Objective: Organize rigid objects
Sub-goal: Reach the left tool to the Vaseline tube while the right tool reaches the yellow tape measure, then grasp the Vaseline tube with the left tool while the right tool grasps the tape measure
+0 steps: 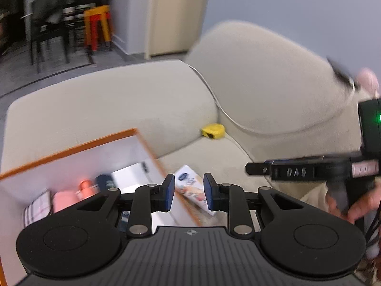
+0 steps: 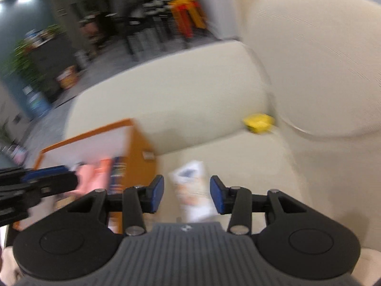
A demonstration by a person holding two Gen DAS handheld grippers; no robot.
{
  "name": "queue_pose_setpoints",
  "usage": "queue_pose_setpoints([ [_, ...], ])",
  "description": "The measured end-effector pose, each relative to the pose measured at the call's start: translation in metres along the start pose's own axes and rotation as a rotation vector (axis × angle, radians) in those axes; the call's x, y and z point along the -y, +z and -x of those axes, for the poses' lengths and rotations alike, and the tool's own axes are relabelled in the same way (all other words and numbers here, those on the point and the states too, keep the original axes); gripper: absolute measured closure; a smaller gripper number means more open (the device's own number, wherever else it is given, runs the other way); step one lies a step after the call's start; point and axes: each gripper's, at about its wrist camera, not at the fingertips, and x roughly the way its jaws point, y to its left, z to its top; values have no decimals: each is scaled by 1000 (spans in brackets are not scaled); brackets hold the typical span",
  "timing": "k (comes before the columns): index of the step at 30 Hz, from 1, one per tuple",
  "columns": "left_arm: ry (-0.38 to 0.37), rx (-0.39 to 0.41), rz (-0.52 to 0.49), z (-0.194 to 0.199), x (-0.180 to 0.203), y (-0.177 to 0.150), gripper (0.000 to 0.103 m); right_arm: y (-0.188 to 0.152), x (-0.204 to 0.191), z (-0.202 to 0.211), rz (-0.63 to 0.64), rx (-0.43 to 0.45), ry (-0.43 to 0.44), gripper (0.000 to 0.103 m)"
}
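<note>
An orange-rimmed white box [image 1: 71, 150] stands on a beige sofa and holds several items: a pink bottle [image 1: 65, 200], a dark can, a white carton and a checked cloth. A white printed carton [image 1: 193, 190] lies on the seat beside the box. A yellow object [image 1: 213, 130] lies in the sofa corner. My left gripper [image 1: 188, 193] is open and empty above the carton. My right gripper [image 2: 187, 194] is open and empty, also over the carton [image 2: 193, 190]. The box [image 2: 133, 152] and the yellow object [image 2: 258, 122] show in the right wrist view. The right gripper also shows in the left wrist view [image 1: 252, 168].
The sofa armrest [image 1: 107, 104] rises behind the box, and the backrest cushion [image 1: 262, 71] is at right. Beyond are a grey floor, dark chairs [image 1: 47, 28] and red and yellow stools [image 1: 97, 23]. The views are motion-blurred.
</note>
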Motion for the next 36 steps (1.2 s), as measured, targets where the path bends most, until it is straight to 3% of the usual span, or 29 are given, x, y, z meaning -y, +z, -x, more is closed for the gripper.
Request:
queue_pose_setpoints([
  [3, -11, -89, -125, -31, 21, 11, 69, 1, 27, -7, -55, -12, -49, 59],
  [5, 10, -163, -146, -53, 31, 18, 67, 1, 38, -15, -66, -39, -81, 58],
  [11, 77, -353, 40, -122, 43, 44, 62, -7, 54, -27, -83, -50, -70, 58],
  [14, 151, -440, 137, -158, 41, 49, 57, -4, 66, -33, -117, -39, -74, 58],
  [17, 226, -505, 160, -189, 40, 45, 53, -2, 79, -46, -176, -60, -54, 58],
  [21, 332, -556, 166, -214, 39, 37, 50, -2, 90, -57, -243, -92, 5, 56],
  [24, 361, -586, 172, -223, 36, 29, 42, -2, 90, -61, -255, -110, 41, 52],
  [26, 374, -598, 176, -222, 35, 24, 41, -2, 90, -65, -253, -124, 52, 52],
  [31, 357, -607, 202, -222, 23, 16, 50, -1, 91, -73, -274, -145, 79, 52],
  [36, 279, -515, 250, -209, 9, 18, 57, 0, 90, -77, -277, -149, 84, 52],
])
